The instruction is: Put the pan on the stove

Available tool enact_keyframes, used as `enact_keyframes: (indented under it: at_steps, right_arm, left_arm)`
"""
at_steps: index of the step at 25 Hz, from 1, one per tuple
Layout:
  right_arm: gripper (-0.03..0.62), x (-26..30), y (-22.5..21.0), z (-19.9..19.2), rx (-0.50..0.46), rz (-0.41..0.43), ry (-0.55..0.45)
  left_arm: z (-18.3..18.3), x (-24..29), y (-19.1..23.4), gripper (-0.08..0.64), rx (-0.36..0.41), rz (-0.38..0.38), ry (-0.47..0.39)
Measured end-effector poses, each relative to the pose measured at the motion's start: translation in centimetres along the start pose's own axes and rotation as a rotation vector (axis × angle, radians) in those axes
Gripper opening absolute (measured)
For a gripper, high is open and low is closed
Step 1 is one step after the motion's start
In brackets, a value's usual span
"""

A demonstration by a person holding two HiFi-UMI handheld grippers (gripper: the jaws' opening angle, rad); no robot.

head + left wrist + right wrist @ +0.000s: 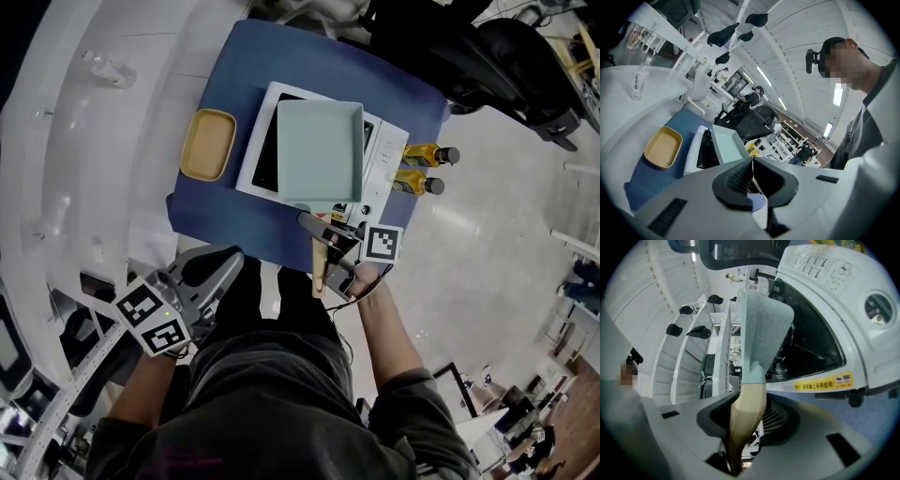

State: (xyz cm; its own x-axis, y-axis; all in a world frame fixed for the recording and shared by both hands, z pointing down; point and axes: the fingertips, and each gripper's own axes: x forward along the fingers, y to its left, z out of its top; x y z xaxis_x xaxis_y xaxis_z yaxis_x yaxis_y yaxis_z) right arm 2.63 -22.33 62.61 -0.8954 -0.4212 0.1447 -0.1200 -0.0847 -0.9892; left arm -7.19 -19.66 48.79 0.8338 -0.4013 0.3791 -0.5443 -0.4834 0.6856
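A pale green square pan (pixel 320 150) lies over the top of the white tabletop stove (pixel 389 155) on the blue table (pixel 281 56). Its wooden handle (pixel 320 262) points toward me, and my right gripper (pixel 333 246) is shut on it. In the right gripper view the handle (pixel 747 408) runs between the jaws, and the pan's underside (pixel 764 333) shows just above the dark burner; I cannot tell whether they touch. My left gripper (pixel 217 270) hangs low at the left, off the table, jaws together with nothing in them. The left gripper view shows the pan (pixel 725 143) from afar.
A yellow tray (pixel 208 143) sits left of the stove. Two yellow bottles (pixel 427 155) stand at its right, by the table's edge. A black office chair (pixel 506 56) is beyond the table. A white curved counter with a water bottle (pixel 108 67) runs along the left.
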Motion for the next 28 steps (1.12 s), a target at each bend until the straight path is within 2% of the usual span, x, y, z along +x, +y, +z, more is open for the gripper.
enact_keyframes:
  at_steps: [28]
  right_arm:
    - [0.141, 0.1, -1.7, 0.7, 0.032, 0.030, 0.018]
  left_arm:
    - [-0.4, 1.4, 0.5, 0.006, -0.017, 0.003, 0.031]
